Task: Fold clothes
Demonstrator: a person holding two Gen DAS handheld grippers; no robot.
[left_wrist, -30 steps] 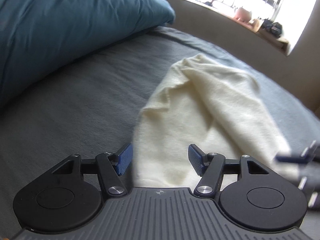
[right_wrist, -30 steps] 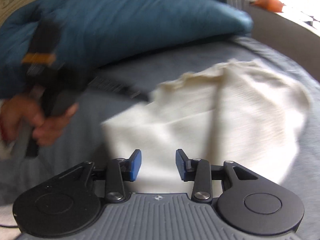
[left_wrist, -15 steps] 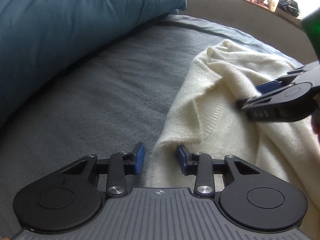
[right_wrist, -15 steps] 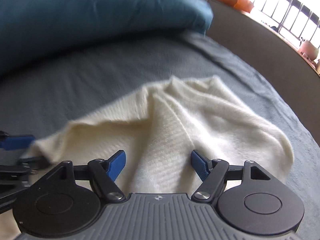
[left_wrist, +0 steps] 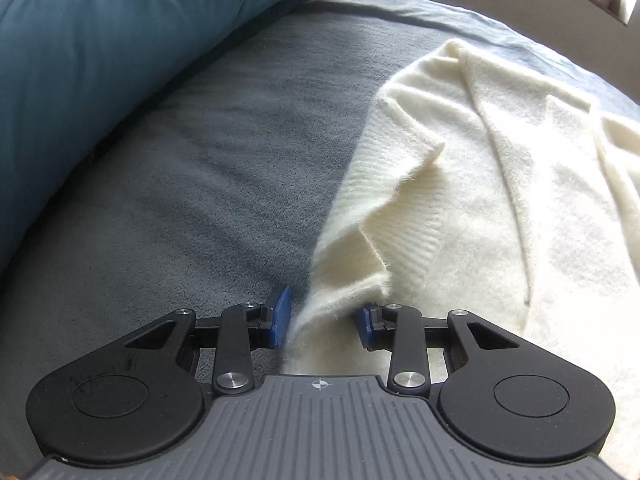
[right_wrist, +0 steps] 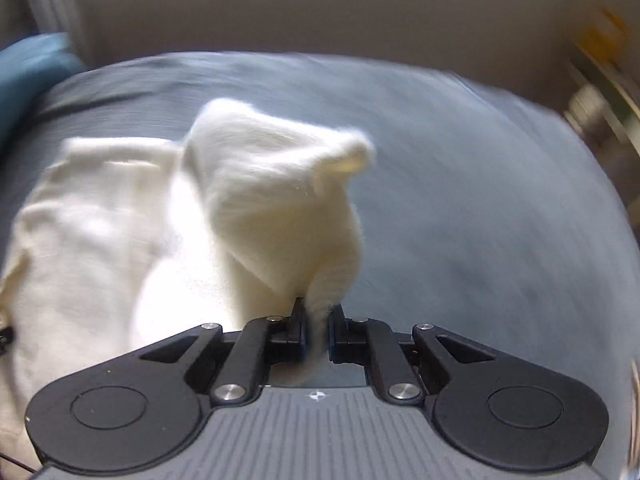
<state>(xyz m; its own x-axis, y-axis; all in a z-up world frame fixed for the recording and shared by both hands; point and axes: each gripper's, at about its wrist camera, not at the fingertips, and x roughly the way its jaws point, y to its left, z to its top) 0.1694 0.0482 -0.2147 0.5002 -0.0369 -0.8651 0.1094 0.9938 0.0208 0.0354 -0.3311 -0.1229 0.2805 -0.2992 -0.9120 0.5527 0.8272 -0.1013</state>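
Right tongs (right_wrist: pixel 317 332): jaws have just closed and now pinch a narrow fold of the one cream sweater (right_wrist: pixel 272 208), the pads pressing it from both sides. From the grip the knit rises in a cone ahead of the tongs, lifted off the bed (right_wrist: pixel 480 200); the rest of the sweater spreads flat to the left.

Left tongs (left_wrist: pixel 322 322): jaws have narrowed and stand partly apart, with a hem corner of the sweater (left_wrist: pixel 460 184) bunched between them. The right pad (left_wrist: pixel 363 322) touches the fluff; a thin gap shows at the left pad (left_wrist: pixel 280 316), so whether the cloth is truly gripped cannot be told. The sweater fans out ahead and right of these tongs, lying on the bed (left_wrist: pixel 208 184).

Count: two tongs, one sweater, one bed, one blue pillow (left_wrist: pixel 100 48).

The left view is sharp and shows the pillow large, ahead and left, and the ribbed hem turned over. The right view is blurred; it alone shows the raised cone, with only an edge of the pillow (right_wrist: pixel 28 68) at far left.
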